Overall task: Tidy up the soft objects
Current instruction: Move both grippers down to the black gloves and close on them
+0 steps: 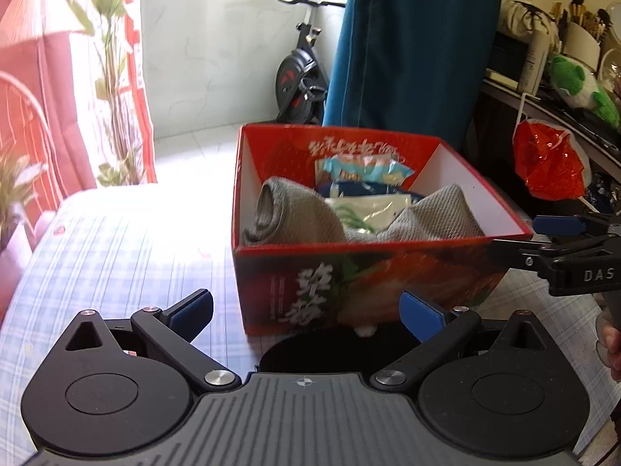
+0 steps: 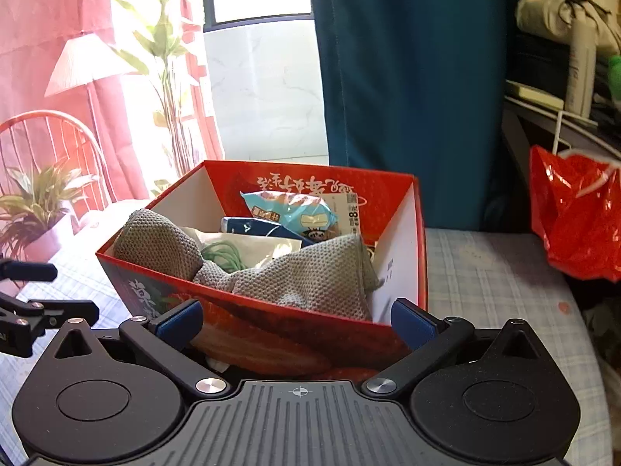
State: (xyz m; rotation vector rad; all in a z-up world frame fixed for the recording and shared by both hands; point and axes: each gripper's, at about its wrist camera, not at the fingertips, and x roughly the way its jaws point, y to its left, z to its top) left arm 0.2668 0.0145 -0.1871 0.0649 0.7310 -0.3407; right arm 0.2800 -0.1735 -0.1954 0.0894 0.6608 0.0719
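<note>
A red cardboard box (image 1: 349,249) (image 2: 233,291) stands open on the checked tablecloth. Inside it lies a grey knit cloth (image 1: 295,217) (image 2: 310,275), rolled at the left and rumpled at the right. Behind the cloth are a light blue snack packet (image 1: 365,169) (image 2: 295,209), a dark blue packet (image 1: 365,188) (image 2: 252,227) and a clear packet with green contents (image 1: 365,209) (image 2: 233,250). My left gripper (image 1: 306,314) (image 2: 42,291) is open in front of the box's left corner and holds nothing. My right gripper (image 2: 297,322) (image 1: 535,237) is open at the box's near right side, also holding nothing.
The table's checked cloth (image 1: 116,252) (image 2: 485,272) stretches left and right of the box. A red plastic bag (image 1: 547,159) (image 2: 574,209) hangs off a cluttered shelf at the right. Behind are a blue curtain (image 1: 407,39), a potted plant (image 2: 42,202) and a red chair (image 2: 58,132).
</note>
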